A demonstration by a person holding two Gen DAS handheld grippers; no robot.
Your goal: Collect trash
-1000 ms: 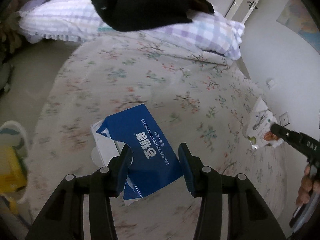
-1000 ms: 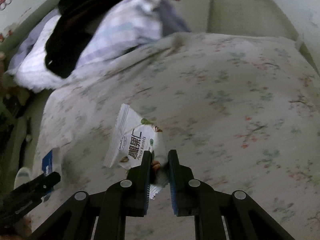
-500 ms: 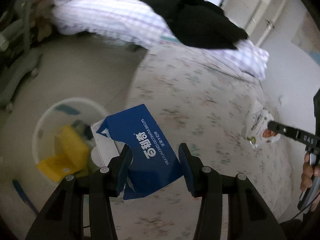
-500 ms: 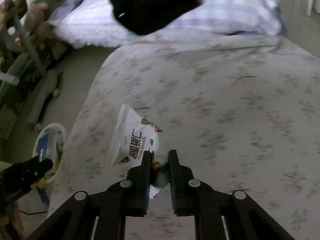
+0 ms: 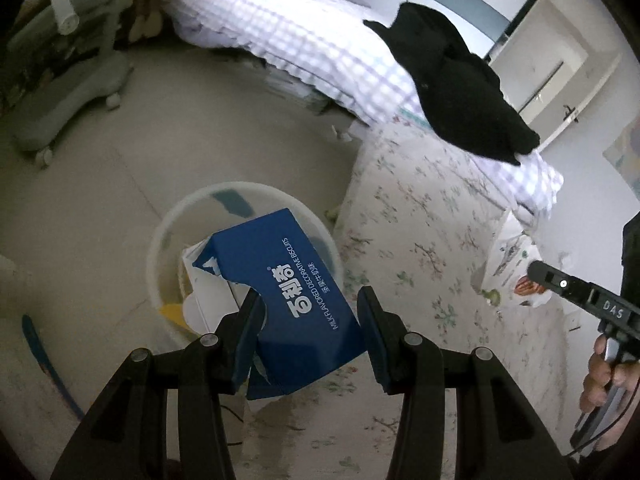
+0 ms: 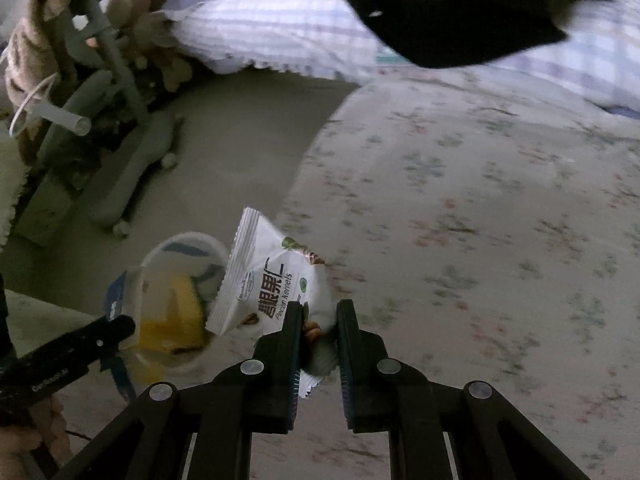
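Beige floor (image 5: 100,184) borders a bed covered with a floral-print sheet (image 5: 420,240); a lilac checked quilt (image 5: 304,36) lies at its far end under a black garment (image 5: 456,80). A grey wheeled chair base (image 5: 68,92) stands on the floor at upper left, with its upper part cut off by the lens edge.

Left gripper (image 5: 310,318): the jaws are spread wide and clamp a blue cardboard biscuit box (image 5: 288,284) with white lettering. The box's torn lower end sits between the two fingers, and its far end hangs over a round translucent white waste bin (image 5: 160,240) standing on the floor just beside the bed. The box hides most of the bin's interior in the left wrist view.

Right gripper (image 6: 318,328): the jaws are nearly closed and pinch the lower corner of a white plastic pecan-kernel snack packet (image 6: 264,276). The packet is held in the air above the bed edge, near the bin. In the right wrist view, a yellow item (image 6: 176,312) lies inside the bin (its type cannot be determined), and the packet covers the bin's right side. The bedding in this view is blurred.
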